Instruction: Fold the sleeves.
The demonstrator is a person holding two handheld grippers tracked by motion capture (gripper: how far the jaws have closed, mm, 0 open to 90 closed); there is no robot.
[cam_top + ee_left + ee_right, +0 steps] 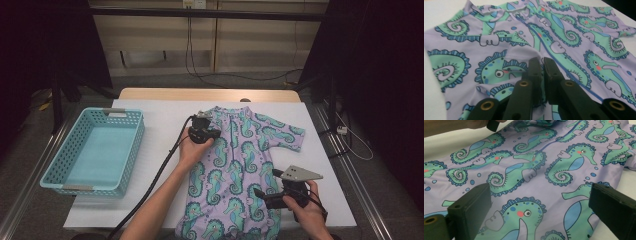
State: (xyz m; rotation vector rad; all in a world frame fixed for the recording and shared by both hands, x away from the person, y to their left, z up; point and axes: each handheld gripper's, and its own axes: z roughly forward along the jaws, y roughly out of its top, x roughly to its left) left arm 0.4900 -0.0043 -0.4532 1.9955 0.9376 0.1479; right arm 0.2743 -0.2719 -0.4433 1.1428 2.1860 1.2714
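- Seahorse-print swimsuit (235,170): lilac, spread flat on the white table (160,125).
- Left gripper (541,61): jaws nearly together, pinching a fold of fabric near the zip.
- Right gripper (539,202): jaws wide apart over the lower suit.
- Blue basket (55,172): left, apart.

Grey floor (30,150), wood-panelled back wall (260,45), dark curtains (380,75) either side.

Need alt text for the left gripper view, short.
The left gripper, its two black jaws nearly closed, pinches a raised fold of a lilac garment printed with green seahorses. The garment lies spread on a white table, a blue zip line running down its middle.
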